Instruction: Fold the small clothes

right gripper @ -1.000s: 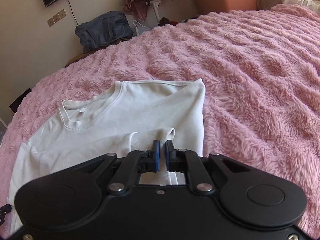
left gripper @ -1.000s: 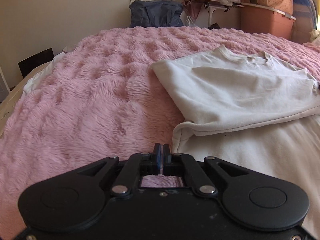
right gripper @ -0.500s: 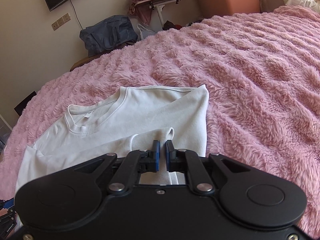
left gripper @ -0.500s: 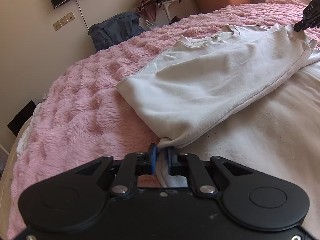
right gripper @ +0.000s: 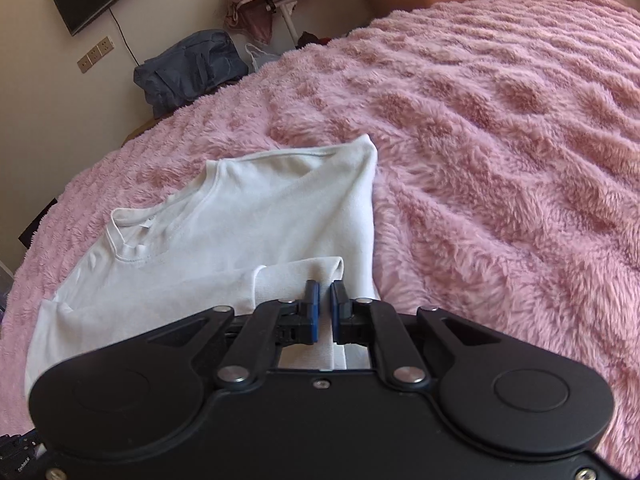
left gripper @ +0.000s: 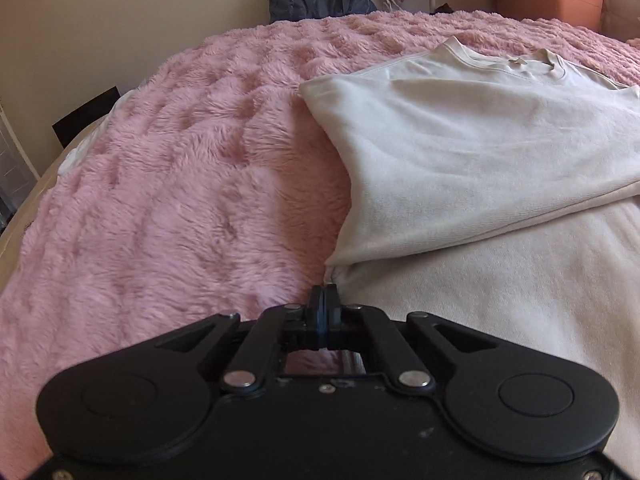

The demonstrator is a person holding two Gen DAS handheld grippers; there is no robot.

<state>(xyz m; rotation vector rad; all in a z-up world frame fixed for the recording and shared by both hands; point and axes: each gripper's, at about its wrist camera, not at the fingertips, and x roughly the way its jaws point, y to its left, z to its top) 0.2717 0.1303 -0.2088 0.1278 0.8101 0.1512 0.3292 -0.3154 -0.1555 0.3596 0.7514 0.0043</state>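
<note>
The white shirt [right gripper: 248,232] lies partly folded on the pink blanket [right gripper: 500,140], collar at the far end; the right gripper [right gripper: 324,294] pinches a folded edge at the shirt's near right, probably to carry the fold over; the left gripper [left gripper: 325,294] is closed, its tips just beside the shirt's near left corner, seemingly holding no cloth; the collar tag's writing is too small to read.

White shirt [right gripper: 256,236], seemingly part-folded, on pink blanket [right gripper: 500,152]

Both tongs, left [left gripper: 325,292] and right [right gripper: 325,290], were matte black, with rounded housings, silver rivets on linkage bars, and blue-faced fingers [right gripper: 313,300].
</note>
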